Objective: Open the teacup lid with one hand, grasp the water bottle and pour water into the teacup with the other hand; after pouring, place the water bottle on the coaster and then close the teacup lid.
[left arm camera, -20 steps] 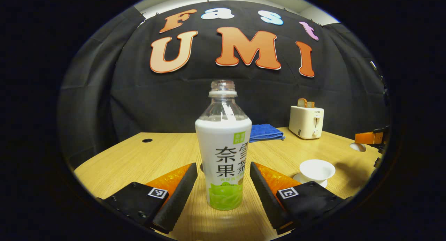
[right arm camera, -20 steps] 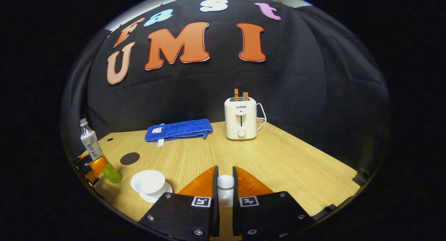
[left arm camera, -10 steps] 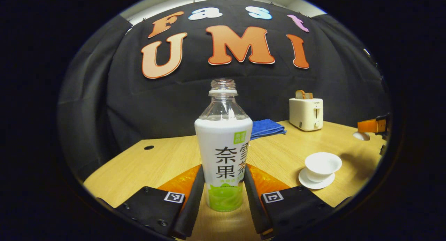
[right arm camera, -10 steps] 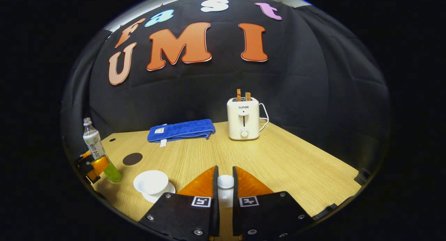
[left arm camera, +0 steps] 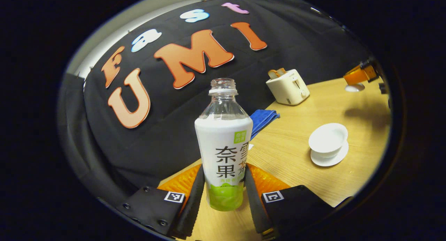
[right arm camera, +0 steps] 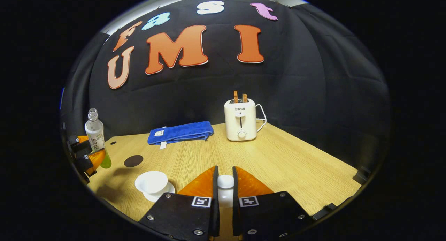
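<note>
Gripping the uncapped clear plastic water bottle with the white and green label low on its body, the left gripper has both fingers pressed against the label, one on each side. In the right gripper view the same bottle sits in that gripper at the far left, clear of the counter, with its shadow on the wood beneath. Just beside that shadow lies a dark round coaster, bare. Nearer the camera stands the white porcelain teacup on its white saucer, open at the top; in the left gripper view the cup is to the right of the bottle, well apart from it. The right gripper has its jaws closed on the small white knob of the teacup lid, held above the light wooden counter. At the back of the counter a folded blue towel lies near a cream toaster with two slices of toast standing up in its slots.
</note>
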